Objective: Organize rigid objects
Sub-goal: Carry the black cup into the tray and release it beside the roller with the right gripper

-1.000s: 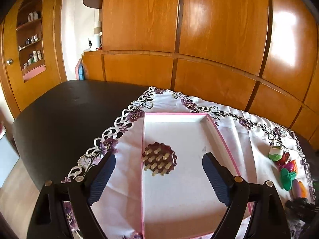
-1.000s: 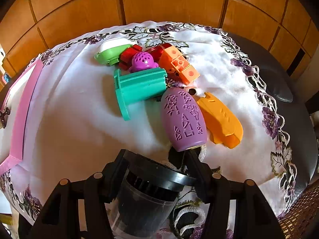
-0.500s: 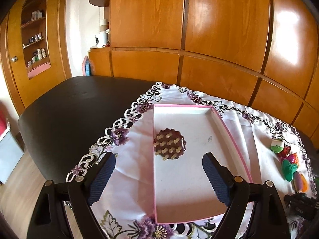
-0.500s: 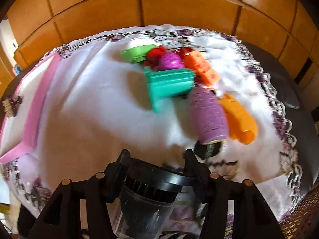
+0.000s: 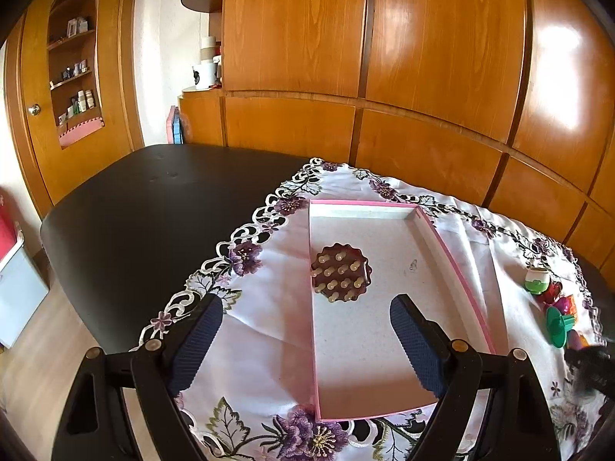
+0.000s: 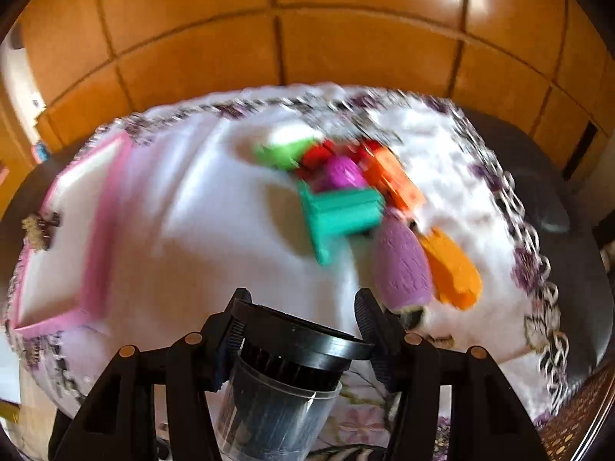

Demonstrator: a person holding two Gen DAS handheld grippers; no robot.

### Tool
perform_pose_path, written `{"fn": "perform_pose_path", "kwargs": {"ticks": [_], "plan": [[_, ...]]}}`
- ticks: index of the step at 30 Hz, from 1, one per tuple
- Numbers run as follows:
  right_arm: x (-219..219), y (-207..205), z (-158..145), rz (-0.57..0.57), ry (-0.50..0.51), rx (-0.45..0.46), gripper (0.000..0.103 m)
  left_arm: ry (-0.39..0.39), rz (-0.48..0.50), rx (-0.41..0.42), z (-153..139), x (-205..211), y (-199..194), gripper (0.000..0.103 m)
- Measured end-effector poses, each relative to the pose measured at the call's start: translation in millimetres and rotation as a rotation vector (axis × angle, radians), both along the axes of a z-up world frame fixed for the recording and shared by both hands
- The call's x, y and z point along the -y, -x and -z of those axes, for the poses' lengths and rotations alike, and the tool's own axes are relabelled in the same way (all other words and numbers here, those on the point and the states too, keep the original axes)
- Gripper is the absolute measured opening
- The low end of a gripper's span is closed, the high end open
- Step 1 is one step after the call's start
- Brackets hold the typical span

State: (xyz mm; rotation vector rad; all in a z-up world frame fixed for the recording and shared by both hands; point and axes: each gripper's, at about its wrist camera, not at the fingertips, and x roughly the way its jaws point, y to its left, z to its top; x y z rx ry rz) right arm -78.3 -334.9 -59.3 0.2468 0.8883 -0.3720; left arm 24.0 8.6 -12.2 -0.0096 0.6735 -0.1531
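Toys (image 6: 346,199) lie in a little heap on the white cloth with purple flowers (image 6: 192,230); the heap has a teal spool (image 6: 342,215), a purple egg shape (image 6: 401,265), an orange piece (image 6: 451,269), a green and white cup (image 6: 286,146) and some red bits, all touching or just beside each other; the view is blurry. Right gripper (image 6: 300,322) pinches a black-lidded clear jar (image 6: 284,380) by its lid, and its jaws have just been closing a little on it; the jar is near the heap, on the side close to the camera. A pink tray (image 5: 453,265) sits on the cloth, well apart from the heap; one brown round toy with cream pegs (image 5: 340,278) lies inside it near its left wall. Left gripper (image 5: 305,345) is spread wide above the tray's near end, with nothing between its jaws. The cloth covers part of a black table (image 5: 153,211).
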Motion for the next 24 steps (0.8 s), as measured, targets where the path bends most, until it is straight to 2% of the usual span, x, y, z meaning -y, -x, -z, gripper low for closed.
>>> {"fn": "perform_pose_path", "kwargs": {"ticks": [17, 24], "plan": [[-102.6, -56.3, -27.8, -0.371, -0.054, 0.103, 0.057, -0.010, -0.013, -0.038, 12.9, -5.3, -2.8, 0.089], [-134.8, -84.3, -27.5, -0.475, -0.079, 0.084, 0.057, -0.011, -0.041, -0.061, 19.7, -16.1, -7.2, 0.089]]}}
